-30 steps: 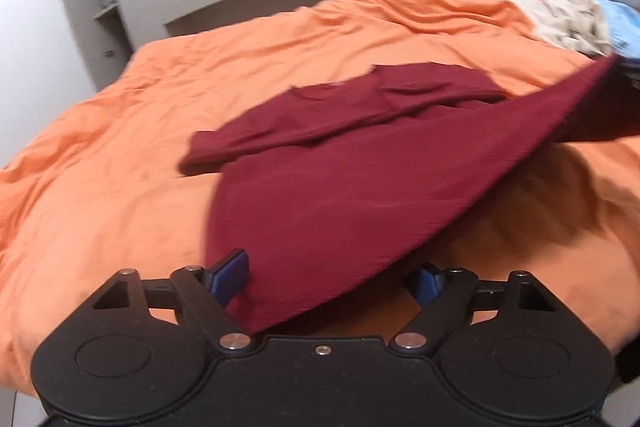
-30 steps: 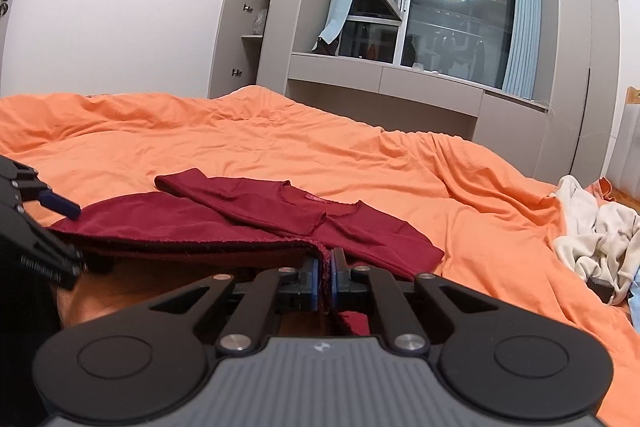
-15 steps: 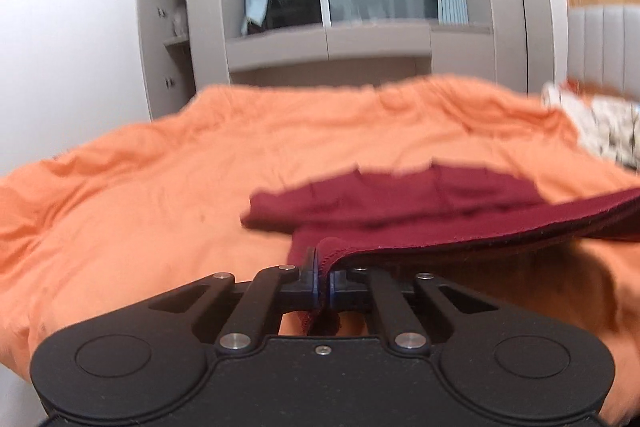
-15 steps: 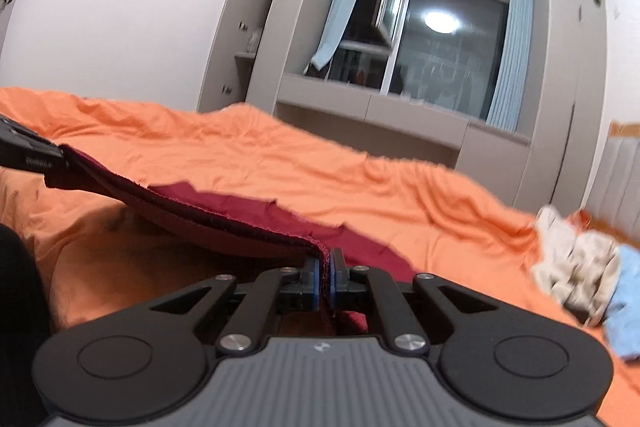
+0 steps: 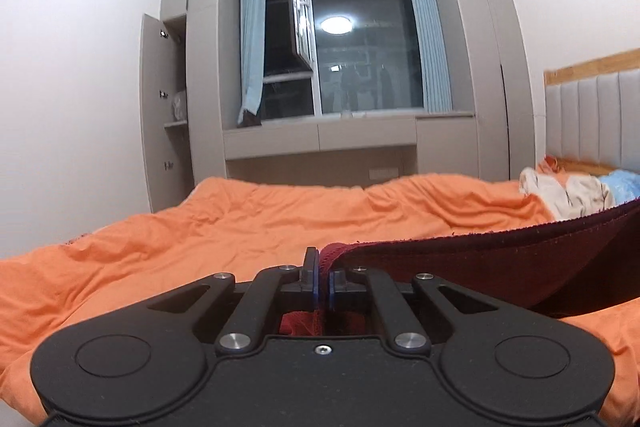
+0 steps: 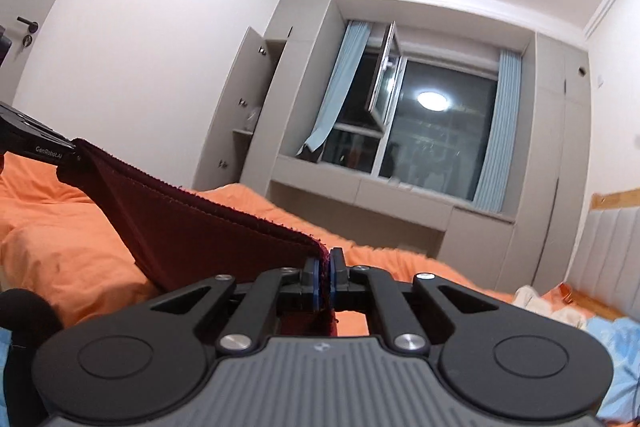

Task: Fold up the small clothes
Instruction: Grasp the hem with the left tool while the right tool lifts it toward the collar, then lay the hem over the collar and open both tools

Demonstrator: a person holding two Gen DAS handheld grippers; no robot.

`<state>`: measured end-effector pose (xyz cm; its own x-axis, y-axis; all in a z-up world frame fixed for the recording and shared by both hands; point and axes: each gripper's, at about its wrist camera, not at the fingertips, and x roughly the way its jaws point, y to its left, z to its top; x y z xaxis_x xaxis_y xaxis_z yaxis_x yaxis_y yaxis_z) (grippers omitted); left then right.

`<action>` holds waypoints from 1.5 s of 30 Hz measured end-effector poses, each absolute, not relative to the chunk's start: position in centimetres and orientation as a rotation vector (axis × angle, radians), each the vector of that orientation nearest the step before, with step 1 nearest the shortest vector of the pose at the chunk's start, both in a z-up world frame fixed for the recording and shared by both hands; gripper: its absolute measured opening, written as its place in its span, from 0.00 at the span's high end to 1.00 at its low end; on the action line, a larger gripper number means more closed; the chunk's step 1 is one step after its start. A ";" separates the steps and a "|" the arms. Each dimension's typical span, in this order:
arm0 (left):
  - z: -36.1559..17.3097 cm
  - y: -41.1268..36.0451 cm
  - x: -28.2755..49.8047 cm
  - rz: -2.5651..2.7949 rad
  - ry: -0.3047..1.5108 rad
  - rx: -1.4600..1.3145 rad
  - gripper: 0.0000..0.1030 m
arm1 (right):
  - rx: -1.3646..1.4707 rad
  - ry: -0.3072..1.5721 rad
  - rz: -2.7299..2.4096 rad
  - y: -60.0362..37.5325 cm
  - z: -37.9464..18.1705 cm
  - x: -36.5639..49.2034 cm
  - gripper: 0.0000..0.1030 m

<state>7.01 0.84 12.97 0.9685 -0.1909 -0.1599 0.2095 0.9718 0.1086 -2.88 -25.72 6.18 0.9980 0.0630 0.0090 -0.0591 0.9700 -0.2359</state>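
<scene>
A dark red shirt [image 5: 500,263] hangs stretched between my two grippers above the orange bed [image 5: 200,235]. My left gripper [image 5: 322,281] is shut on one corner of its hem. My right gripper [image 6: 324,281] is shut on the other corner, and the shirt [image 6: 192,231] runs from it up to the left gripper's body [image 6: 32,145] at the left edge. The lower part of the shirt is hidden below both grippers.
A pile of white and light blue clothes [image 5: 568,191] lies on the bed at the right, near the padded headboard [image 5: 592,123]. Grey cabinets and a window [image 5: 352,59] stand beyond the bed. An open cabinet door [image 5: 156,107] is at the left.
My left gripper has shut on the shirt's hem. Both grippers have lifted the shirt off the bed and tilted upward, so the room now fills the views.
</scene>
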 end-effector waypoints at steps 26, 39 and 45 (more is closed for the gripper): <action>8.2 -6.1 38.8 -0.176 0.416 0.194 0.95 | -0.162 0.293 0.109 -33.1 1.0 31.9 0.93; -0.6 -7.1 48.3 -0.154 0.616 0.167 0.95 | -0.173 0.451 0.103 -33.5 -6.1 38.8 0.93; -2.2 -6.8 49.6 -0.137 0.701 0.143 0.85 | -0.180 0.509 0.098 -33.4 -7.5 40.3 0.76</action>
